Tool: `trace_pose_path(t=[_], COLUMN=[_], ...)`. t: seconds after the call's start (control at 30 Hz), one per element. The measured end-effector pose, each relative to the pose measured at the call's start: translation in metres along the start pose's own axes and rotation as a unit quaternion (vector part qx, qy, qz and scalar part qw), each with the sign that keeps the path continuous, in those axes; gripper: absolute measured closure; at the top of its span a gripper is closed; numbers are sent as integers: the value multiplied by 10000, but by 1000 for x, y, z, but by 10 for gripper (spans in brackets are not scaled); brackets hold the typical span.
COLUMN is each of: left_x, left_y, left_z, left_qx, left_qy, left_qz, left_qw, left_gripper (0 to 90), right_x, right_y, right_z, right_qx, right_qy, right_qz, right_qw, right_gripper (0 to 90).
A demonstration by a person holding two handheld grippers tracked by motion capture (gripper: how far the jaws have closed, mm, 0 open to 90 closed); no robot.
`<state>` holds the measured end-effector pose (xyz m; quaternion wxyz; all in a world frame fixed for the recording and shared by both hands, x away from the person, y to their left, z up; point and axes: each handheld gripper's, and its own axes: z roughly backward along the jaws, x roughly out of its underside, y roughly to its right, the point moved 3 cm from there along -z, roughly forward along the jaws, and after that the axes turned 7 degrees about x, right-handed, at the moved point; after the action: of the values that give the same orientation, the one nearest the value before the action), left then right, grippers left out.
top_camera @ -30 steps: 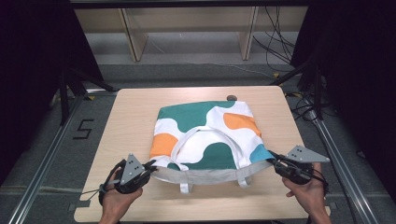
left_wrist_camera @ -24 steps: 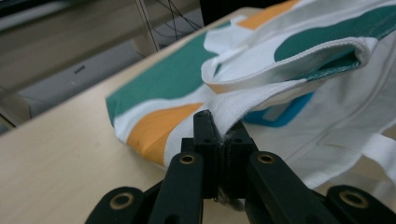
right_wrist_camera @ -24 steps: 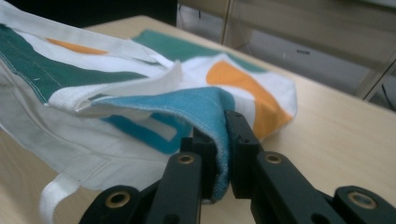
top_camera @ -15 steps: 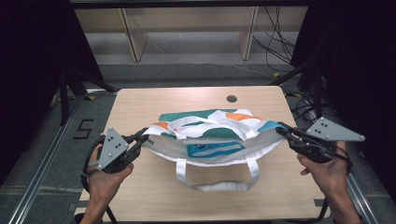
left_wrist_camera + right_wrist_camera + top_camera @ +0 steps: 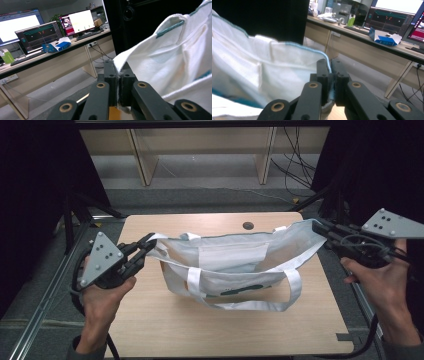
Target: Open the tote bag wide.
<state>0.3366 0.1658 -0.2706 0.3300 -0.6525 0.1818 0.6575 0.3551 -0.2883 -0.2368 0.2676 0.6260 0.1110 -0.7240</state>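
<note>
While I hold the tote bag (image 5: 235,265) stretched above the worktop's (image 5: 150,330) middle, left tongs (image 5: 148,243) and right tongs (image 5: 317,226) clenched on its opposite corners, it sags: soft, light, best gripped by hems.

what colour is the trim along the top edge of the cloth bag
Teal green, on the white fabric tote bag; clearest in the left gripper view.

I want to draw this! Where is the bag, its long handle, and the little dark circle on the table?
bag (image 5: 227,262): high view, middle of its pale front panel.
long handle (image 5: 295,287): high view, right bend of the hanging strap.
dark circle (image 5: 248,226): high view, centre of the spot.
</note>
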Motion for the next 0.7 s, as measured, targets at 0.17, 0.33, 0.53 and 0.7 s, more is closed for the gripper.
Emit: trace_pose_path(t=[0.17, 0.33, 0.53, 0.7], left_x=[14, 35, 45, 63], left_y=[-11, -20, -15, -10], left_z=[-17, -26, -26, -30], left_qx=[142, 153, 243, 354], left_qy=[-172, -191, -382, -661], left_qz=[288, 596, 477, 503], left_qw=[9993, 9979, 9978, 9959], left_gripper=[865, 863, 862, 861], right_x=[-5, 11, 23, 41], right_y=[9, 16, 15, 12], right_z=[-10, -23, -30, -31], right_qx=[73, 6, 149, 122], right_qy=[-2, -84, -284, -469], right_qz=[8, -156, -33, -43], right_qw=[10000, 9998, 9995, 9988], right_gripper=[870, 871, 871, 870])
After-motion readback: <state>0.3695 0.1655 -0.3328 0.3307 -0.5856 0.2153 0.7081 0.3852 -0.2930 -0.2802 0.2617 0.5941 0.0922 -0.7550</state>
